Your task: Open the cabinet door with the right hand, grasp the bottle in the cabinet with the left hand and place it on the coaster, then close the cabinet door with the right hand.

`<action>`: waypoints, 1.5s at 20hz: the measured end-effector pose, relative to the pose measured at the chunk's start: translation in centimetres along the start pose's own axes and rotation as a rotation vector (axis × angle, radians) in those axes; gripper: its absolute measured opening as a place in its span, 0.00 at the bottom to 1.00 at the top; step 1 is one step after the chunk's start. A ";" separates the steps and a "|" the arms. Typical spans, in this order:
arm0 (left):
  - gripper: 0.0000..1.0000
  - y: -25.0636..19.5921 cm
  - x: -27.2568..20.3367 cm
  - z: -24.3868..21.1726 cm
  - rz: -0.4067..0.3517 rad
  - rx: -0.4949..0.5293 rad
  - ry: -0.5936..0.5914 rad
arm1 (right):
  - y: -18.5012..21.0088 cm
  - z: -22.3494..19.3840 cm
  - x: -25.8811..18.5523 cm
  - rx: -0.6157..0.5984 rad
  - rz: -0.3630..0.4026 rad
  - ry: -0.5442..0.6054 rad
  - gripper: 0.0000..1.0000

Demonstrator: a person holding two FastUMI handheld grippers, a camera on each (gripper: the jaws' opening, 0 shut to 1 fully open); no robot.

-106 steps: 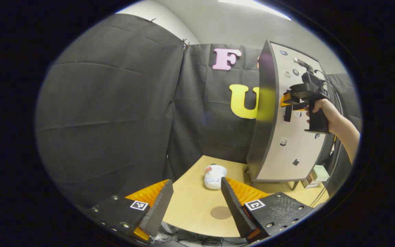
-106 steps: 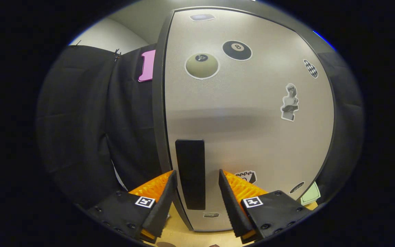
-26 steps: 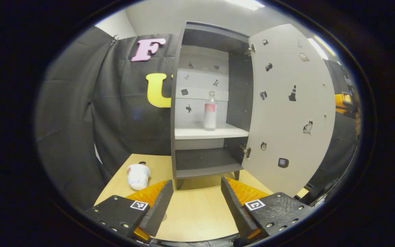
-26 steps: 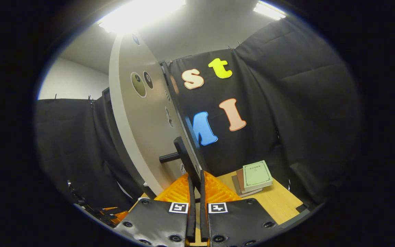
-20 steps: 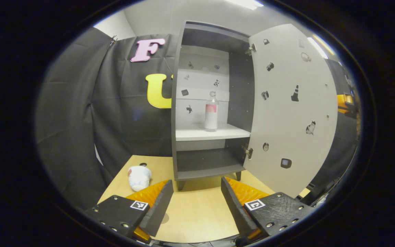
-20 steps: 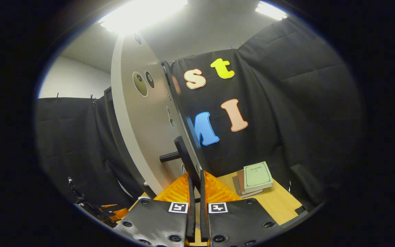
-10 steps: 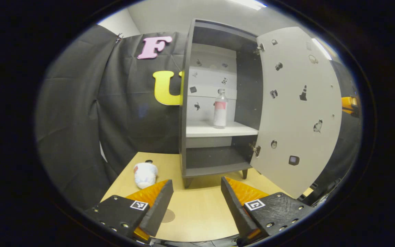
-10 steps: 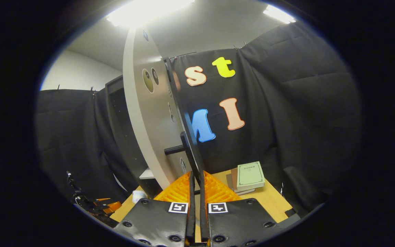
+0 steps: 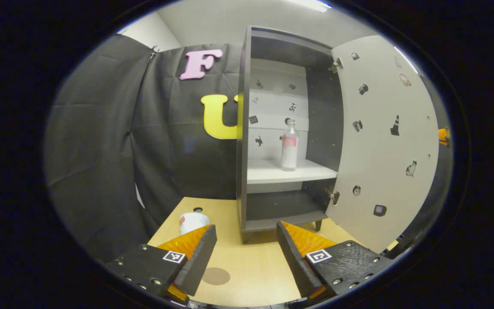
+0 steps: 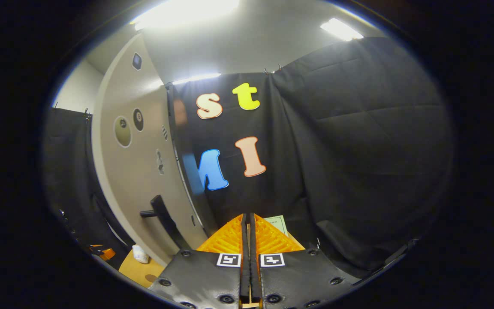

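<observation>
The cabinet [image 9: 243, 128] stands open, its pale door [image 9: 384, 141] swung out to the right. A clear bottle [image 9: 289, 146] with a pink label stands upright on the white shelf [image 9: 272, 172]. On the table lies a round brown coaster [image 9: 215, 276], just ahead of my left finger. My left gripper [image 9: 245, 246] is open and holds nothing, low over the table, well short of the cabinet. In the right gripper view, my right gripper [image 10: 247, 225] is shut with nothing between its fingers, to the right of the door [image 10: 131, 171] and apart from its dark handle [image 10: 163, 219].
A white plush toy [image 9: 193, 222] lies on the wooden table [image 9: 251, 266] left of the cabinet's foot. A pale green book [image 10: 278, 223] shows just past my right fingertips. Black cloth walls close in the booth on all sides.
My right gripper has come off the door handle, which now sits lower left in its view. The door stays open. My left gripper's view has shifted, putting cabinet and bottle farther right.
</observation>
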State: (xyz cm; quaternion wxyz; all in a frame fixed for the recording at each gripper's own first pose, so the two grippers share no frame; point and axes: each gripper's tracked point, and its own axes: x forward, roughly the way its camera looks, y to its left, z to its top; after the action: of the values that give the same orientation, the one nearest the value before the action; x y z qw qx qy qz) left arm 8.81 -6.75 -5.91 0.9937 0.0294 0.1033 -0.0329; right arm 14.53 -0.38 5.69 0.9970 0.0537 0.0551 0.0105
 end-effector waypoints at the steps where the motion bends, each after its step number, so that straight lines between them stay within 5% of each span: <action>1: 0.86 -0.1 0.5 0.8 0.009 -0.001 -0.011 | -0.6 0.2 1.3 -0.004 -0.017 0.000 0.02; 9: 0.84 -3.8 8.5 8.8 -0.014 -0.013 -0.100 | -1.9 0.3 11.3 -0.039 -0.069 0.001 0.05; 11: 0.85 -5.6 10.9 10.5 -0.041 -0.014 -0.120 | -2.8 0.2 12.5 -0.044 -0.083 -0.003 0.19; 12: 0.86 -6.6 12.4 11.6 -0.059 -0.014 -0.133 | -3.2 0.1 13.0 -0.042 -0.090 -0.003 0.14; 14: 0.85 -8.5 15.1 13.1 -0.088 0.000 -0.148 | -4.6 0.2 13.5 -0.041 -0.118 -0.015 0.34; 16: 0.86 -10.2 17.8 13.8 -0.117 0.013 -0.151 | -6.1 -0.2 13.7 -0.047 -0.143 -0.019 0.36; 19: 0.86 -11.9 21.9 14.3 -0.154 -0.003 -0.144 | -7.8 -1.3 14.1 -0.047 -0.173 0.005 0.78; 21: 0.84 -12.6 24.3 14.5 -0.167 -0.009 -0.134 | -9.1 -1.8 14.4 -0.049 -0.207 0.017 0.77; 24: 0.86 -13.2 26.8 15.0 -0.177 0.009 -0.141 | -10.3 -2.1 14.8 -0.070 -0.244 0.029 0.98; 30: 0.86 -14.2 31.1 15.5 -0.195 0.012 -0.142 | -11.3 -2.8 15.8 -0.077 -0.281 0.063 0.98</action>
State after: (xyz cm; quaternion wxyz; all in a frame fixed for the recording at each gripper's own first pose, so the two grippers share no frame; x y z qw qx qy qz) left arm 41.29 -23.76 2.02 0.9904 0.0225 0.0350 -0.1319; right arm 30.08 -10.92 -0.01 0.9877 0.0068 0.0929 -0.1256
